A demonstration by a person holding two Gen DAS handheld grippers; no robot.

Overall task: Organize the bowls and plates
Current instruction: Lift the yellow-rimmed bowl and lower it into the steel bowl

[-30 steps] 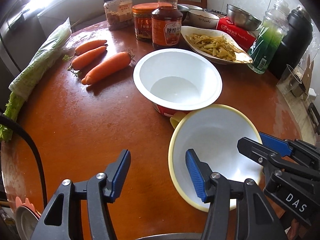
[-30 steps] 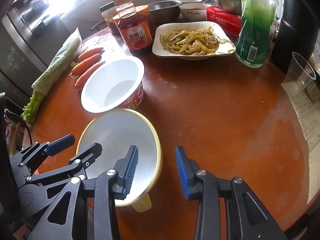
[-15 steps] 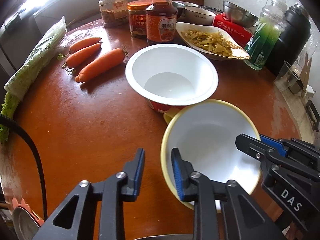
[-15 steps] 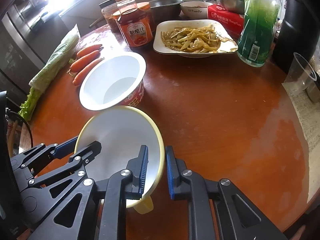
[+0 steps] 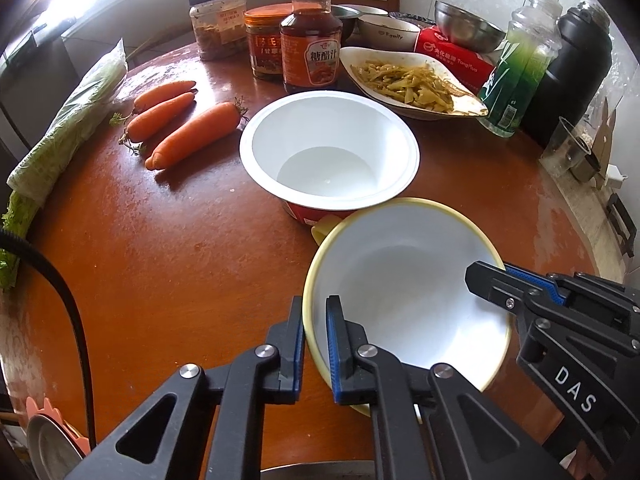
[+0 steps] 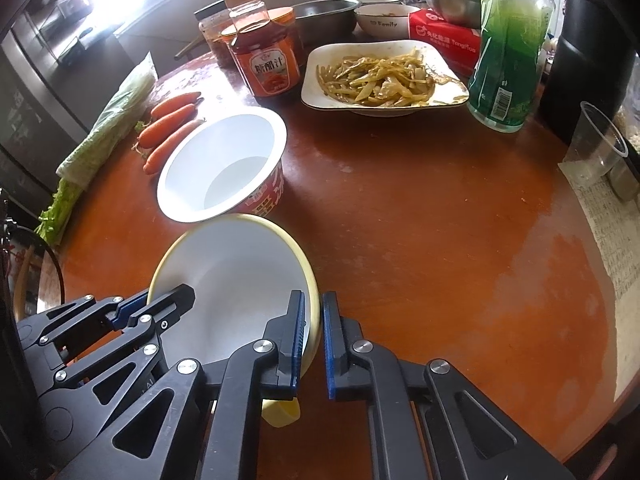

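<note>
Left wrist view: my left gripper (image 5: 314, 344) & right gripper (image 6: 314, 344) both clamped on opposite rims of yellow-rimmed bowl (image 5: 404, 292), near bench (image 5: 180, 248) edge beside noodle tub (image 5: 328, 152); prob. light, stiff, slick, so rim hold suits.

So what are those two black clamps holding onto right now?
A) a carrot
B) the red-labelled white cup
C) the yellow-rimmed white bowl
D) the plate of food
C: the left gripper and the right gripper each pinch opposite sides of the yellow-rimmed white bowl, rim between the jaws.
</note>
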